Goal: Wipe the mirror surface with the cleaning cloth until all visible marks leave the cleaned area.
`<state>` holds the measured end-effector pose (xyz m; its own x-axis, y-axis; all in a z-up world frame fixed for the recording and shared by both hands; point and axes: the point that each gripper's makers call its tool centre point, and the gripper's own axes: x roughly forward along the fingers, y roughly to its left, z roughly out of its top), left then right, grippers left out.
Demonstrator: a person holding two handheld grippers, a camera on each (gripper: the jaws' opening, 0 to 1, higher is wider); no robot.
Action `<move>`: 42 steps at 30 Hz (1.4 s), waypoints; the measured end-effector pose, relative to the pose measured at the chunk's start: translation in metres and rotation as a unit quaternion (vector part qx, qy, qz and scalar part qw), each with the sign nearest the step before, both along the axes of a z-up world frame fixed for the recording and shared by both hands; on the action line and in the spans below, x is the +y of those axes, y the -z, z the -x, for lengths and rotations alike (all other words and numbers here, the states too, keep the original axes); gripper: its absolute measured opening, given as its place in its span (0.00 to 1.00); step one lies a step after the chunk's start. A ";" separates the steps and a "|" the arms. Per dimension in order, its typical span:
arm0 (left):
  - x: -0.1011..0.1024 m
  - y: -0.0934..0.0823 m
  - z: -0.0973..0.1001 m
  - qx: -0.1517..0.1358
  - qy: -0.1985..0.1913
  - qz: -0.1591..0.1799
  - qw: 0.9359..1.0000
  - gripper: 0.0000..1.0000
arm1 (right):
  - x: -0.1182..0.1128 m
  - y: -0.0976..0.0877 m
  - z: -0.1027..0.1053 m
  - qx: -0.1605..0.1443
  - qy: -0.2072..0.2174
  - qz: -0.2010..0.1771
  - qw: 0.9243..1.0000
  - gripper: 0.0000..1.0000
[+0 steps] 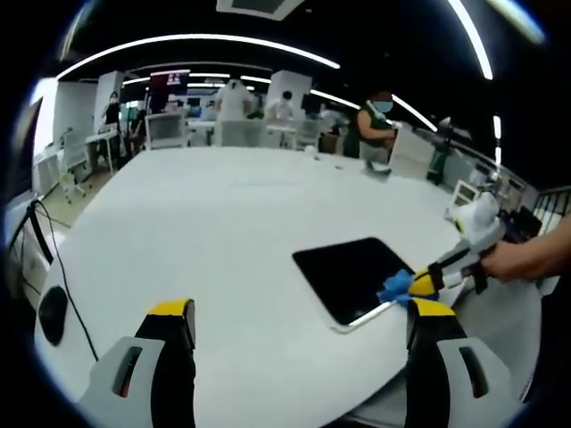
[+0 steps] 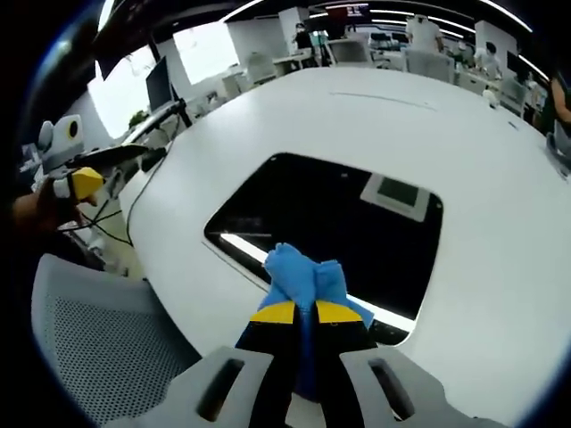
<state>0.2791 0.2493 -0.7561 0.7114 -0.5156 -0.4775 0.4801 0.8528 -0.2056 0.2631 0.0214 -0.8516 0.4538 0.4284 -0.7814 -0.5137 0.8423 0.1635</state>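
A dark rectangular mirror (image 1: 352,276) (image 2: 339,227) lies flat on the white table (image 1: 205,232). My right gripper (image 2: 305,312) is shut on a blue cleaning cloth (image 2: 303,278), which rests on the mirror's near edge. In the left gripper view that right gripper (image 1: 426,283) comes in from the right, held by a hand (image 1: 522,259), with the blue cloth (image 1: 395,287) pressed at the mirror's right corner. My left gripper (image 1: 299,314) stands open above the table in front of the mirror, nothing between its yellow-tipped fingers (image 1: 169,312). The left gripper (image 2: 85,183) also shows at the far left of the right gripper view.
A grey mesh chair back (image 2: 98,348) sits near the table edge. Black cables (image 1: 53,259) and a dark mouse-like object (image 1: 52,314) lie at the table's left edge. People and desks (image 1: 232,111) fill the background; a person (image 1: 375,125) sits at the far side.
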 end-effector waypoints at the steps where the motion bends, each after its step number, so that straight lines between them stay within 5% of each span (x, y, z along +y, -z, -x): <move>1: 0.000 -0.001 0.000 0.000 -0.002 0.002 1.000 0.99 | 0.000 0.000 0.000 0.000 -0.001 0.001 1.000 0.01; 42: 0.005 -0.001 -0.006 0.001 -0.002 0.001 1.000 0.99 | -0.032 0.001 0.000 0.013 0.001 0.008 1.000 0.01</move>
<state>0.2847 0.2545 -0.7552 0.7125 -0.5143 -0.4773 0.4765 0.8540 -0.2090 0.2627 -0.0103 -0.8523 0.4346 0.4143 -0.7997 -0.5073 0.8463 0.1627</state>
